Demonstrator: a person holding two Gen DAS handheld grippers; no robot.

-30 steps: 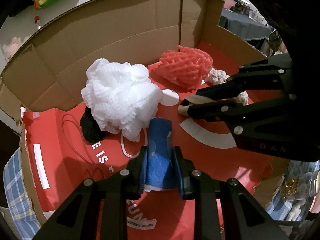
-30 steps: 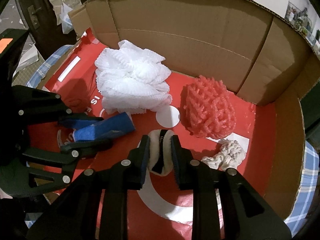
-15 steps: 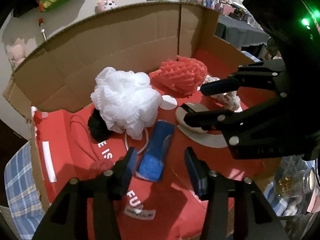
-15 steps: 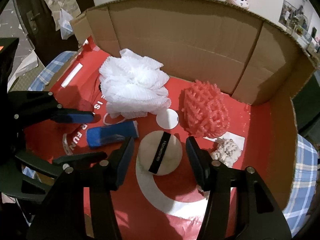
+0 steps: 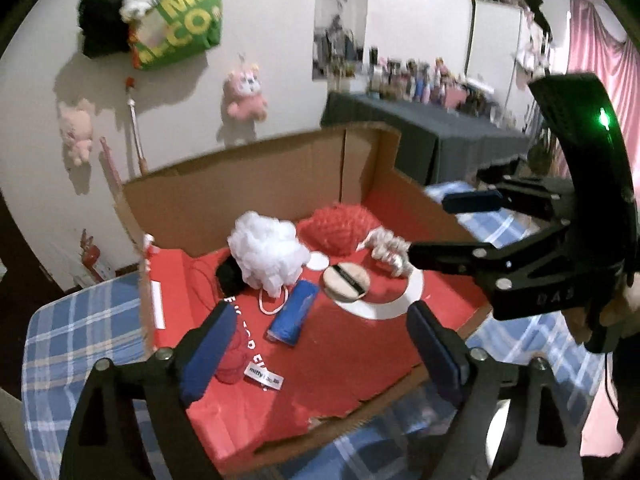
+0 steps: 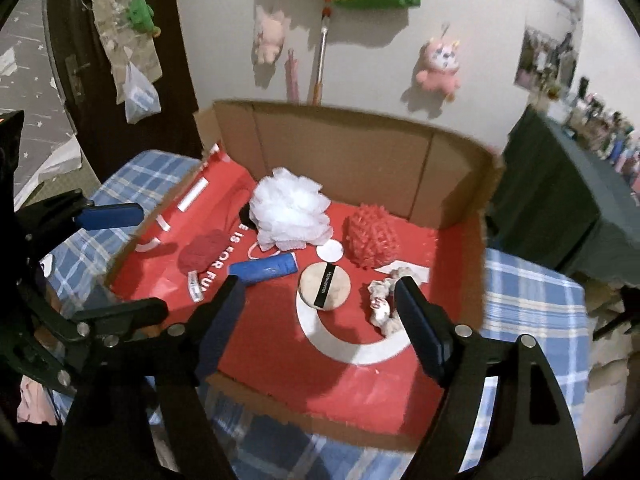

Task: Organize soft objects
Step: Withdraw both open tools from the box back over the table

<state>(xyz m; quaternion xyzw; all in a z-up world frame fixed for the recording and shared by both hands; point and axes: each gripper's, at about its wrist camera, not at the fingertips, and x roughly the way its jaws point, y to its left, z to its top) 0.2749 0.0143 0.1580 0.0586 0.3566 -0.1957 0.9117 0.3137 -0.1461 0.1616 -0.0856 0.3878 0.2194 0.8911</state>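
A cardboard box (image 5: 256, 184) (image 6: 340, 140) with a red lining holds the soft objects. Inside lie a white mesh puff (image 5: 268, 252) (image 6: 290, 212), a red foam net (image 5: 340, 228) (image 6: 372, 240), a blue rolled cloth (image 5: 294, 312) (image 6: 264, 270), a round beige powder puff with a black band (image 5: 346, 282) (image 6: 325, 286), a cream knitted scrunchie (image 5: 388, 250) (image 6: 382, 306) and a red knitted piece (image 5: 230, 360) (image 6: 202, 254). My left gripper (image 5: 320, 352) is open and empty, above the box's near edge. My right gripper (image 6: 320, 324) is open and empty, also raised above the near edge.
The box stands on a blue plaid cloth (image 5: 60, 340) (image 6: 532, 300). A black object (image 5: 228, 276) lies behind the white puff. Plush toys (image 6: 438, 66) and a green bag (image 5: 180, 12) hang on the wall. A dark-covered table (image 5: 420, 136) stands at the right.
Both grippers opened, releasing the blue rolled cloth and the powder puff onto the box floor, then pulled back and up away from the box.
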